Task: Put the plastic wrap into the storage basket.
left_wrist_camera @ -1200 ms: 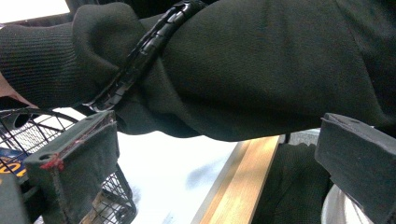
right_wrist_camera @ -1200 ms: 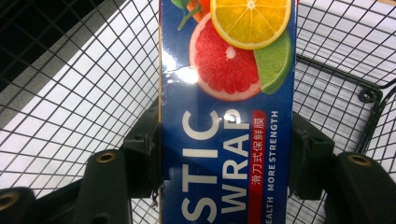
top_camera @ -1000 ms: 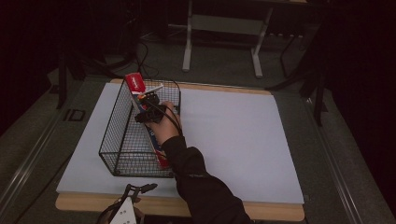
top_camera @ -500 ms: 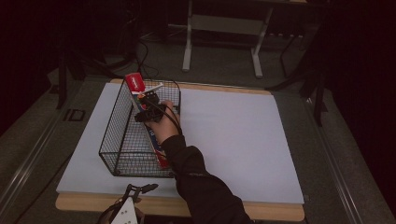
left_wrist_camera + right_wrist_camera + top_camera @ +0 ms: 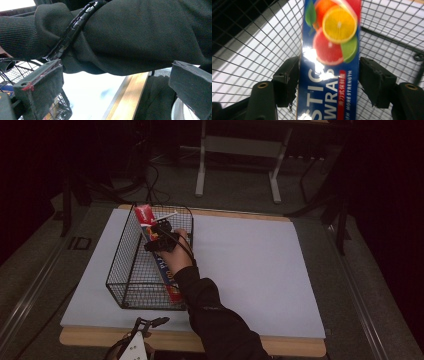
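Wire basket (image 5: 131, 270) holds the plastic wrap box (image 5: 329, 62) leaning inside; right gripper (image 5: 329, 82) has just been opening, pads off it; left gripper (image 5: 112, 87) spread.

Your sleeve (image 5: 130, 37) blocks most of the left gripper view; the plastic wrap box (image 5: 329, 62) runs off top and bottom

Glossy cardboard wrap box (image 5: 329, 62) — black wire basket (image 5: 131, 270).

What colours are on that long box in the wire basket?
The box is blue with orange, pink and green citrus slices and white lettering; the right gripper view shows it best.
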The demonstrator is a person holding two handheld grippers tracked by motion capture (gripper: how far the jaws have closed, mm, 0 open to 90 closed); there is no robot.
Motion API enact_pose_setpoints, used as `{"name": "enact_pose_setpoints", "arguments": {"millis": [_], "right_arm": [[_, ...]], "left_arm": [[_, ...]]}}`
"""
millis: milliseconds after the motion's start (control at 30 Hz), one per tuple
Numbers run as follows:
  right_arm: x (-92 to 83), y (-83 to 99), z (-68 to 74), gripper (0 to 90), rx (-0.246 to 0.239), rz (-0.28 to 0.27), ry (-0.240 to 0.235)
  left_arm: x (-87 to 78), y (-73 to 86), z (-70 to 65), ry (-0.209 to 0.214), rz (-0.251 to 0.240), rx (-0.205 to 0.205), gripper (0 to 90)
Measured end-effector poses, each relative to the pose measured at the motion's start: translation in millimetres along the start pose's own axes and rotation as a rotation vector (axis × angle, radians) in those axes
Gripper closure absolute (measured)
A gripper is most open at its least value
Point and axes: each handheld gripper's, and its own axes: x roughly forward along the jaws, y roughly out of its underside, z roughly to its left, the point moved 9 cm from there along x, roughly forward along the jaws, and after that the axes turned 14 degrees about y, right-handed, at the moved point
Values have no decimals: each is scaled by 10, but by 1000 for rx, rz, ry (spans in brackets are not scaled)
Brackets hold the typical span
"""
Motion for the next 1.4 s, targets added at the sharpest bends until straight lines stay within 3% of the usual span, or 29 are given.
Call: {"name": "enact_pose_setpoints", "arguments": {"millis": [100, 233, 367, 433, 567, 700, 833, 1267, 1400], "right_arm": [[-30, -14, -35, 331, 18, -1, -9], [-71, -17, -83, 274, -2, -9, -7], [-136, -5, -68, 157, -1, -22, -69], [-194, 20, -40, 121, -34, -32, -104], [-309, 44, -72, 121, -87, -57, -104], [-439, 45, -153, 121, -73, -82, -115], [-554, 81, -277, 134, -86, -92, -101], [-923, 220, -830, 135, -63, -146, -64], [-1045, 283, -960, 135, -50, -167, -77]], "left_arm": [[1, 2, -1, 1, 1, 0, 3], [6, 7, 0, 2, 5, -1, 3], [11, 11, -1, 2, 7, -1, 3], [11, 14, 4, 1, 8, -3, 3], [15, 18, 3, 1, 10, -4, 3], [22, 25, 5, 1, 15, -3, 3], [25, 30, 7, 1, 17, -5, 3], [45, 54, 13, -1, 30, -8, 3], [53, 56, 16, -2, 29, -10, 3]]}}
